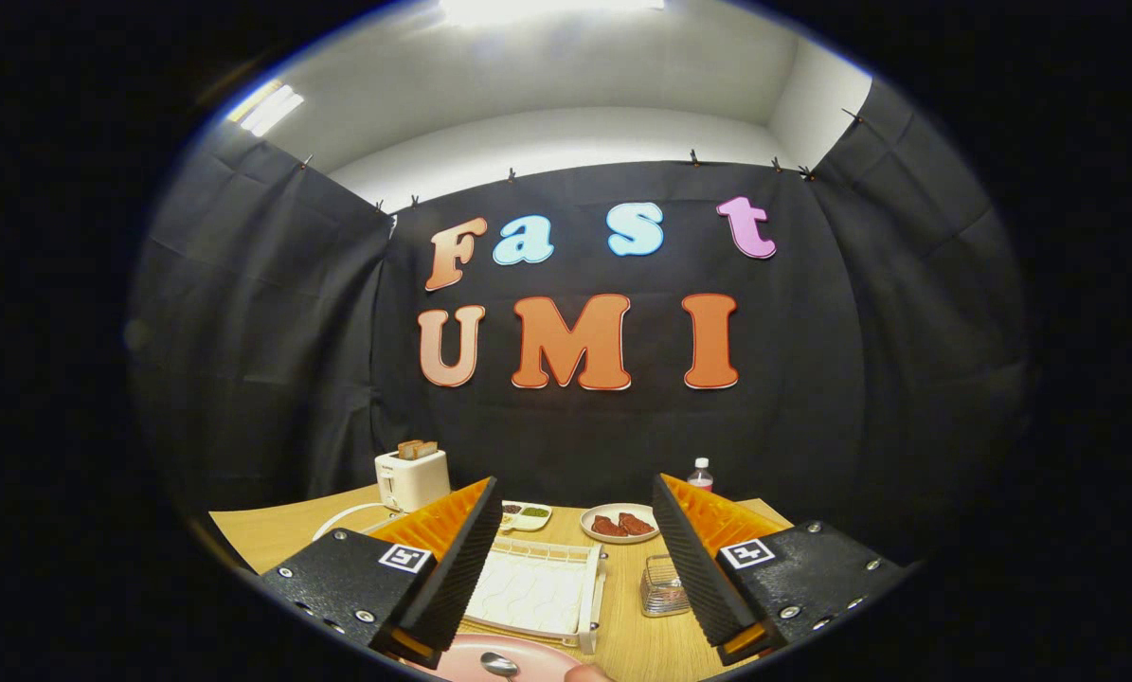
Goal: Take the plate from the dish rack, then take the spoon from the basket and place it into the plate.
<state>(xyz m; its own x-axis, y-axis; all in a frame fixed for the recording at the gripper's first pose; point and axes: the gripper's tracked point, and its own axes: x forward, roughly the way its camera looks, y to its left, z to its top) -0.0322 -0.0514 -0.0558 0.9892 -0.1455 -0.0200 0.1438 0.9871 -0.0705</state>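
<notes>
Because the spoon (pixel 499 665) is lying in the plate (pixel 528 658) at 6 o'clock, the hand-held gripper (pixel 575 568) is hanging released (fingers spread, grasping nothing). Between them, the dish rack (pixel 539 587) is sitting bare, the basket (pixel 662 587) at its 3 o'clock on the table (pixel 272 540).

No words, brands or numbers can be read on the table things. Gripper (pixel 575 480), lower middle of the frame, fingers spread wide with nothing held, carries two square black-and-white markers: left marker (pixel 404 557), right marker (pixel 747 552) — coded patterns, not letters. Bottle (pixel 700 474), just beyond the right finger, has a label too small to read. Toaster (pixel 412 478), lower left — no brand legible.
</notes>
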